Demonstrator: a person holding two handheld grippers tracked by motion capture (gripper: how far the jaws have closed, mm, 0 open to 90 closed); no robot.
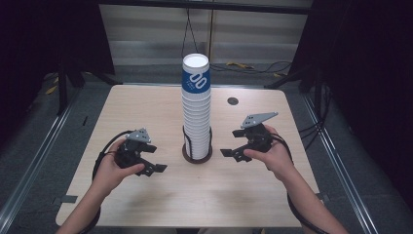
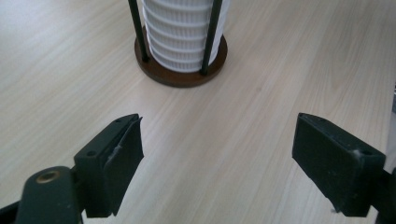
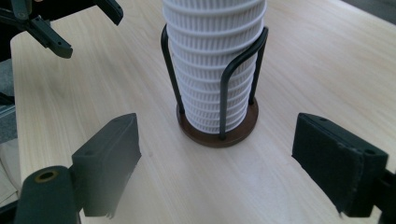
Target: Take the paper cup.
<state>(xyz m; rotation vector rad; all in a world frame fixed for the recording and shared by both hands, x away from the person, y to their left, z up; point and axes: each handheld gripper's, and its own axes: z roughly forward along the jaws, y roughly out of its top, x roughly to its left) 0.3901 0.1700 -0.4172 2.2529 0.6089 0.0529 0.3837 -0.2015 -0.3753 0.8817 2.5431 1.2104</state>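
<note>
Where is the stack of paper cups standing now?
In the high view the stack of paper cups stands upright in a wire holder at the table's middle, between both open grippers.

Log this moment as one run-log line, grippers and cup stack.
left gripper: open, empty | right gripper: open, empty | paper cup stack: upright in wire holder, between grippers, untouched | table: light wood

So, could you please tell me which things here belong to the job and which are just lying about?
Job:
- cup stack, top cup blue-banded
- wire holder on a brown base, around the stack
- left gripper, open
- right gripper, open

Lying about:
- black disc set in the table
- cables on the floor behind
</note>
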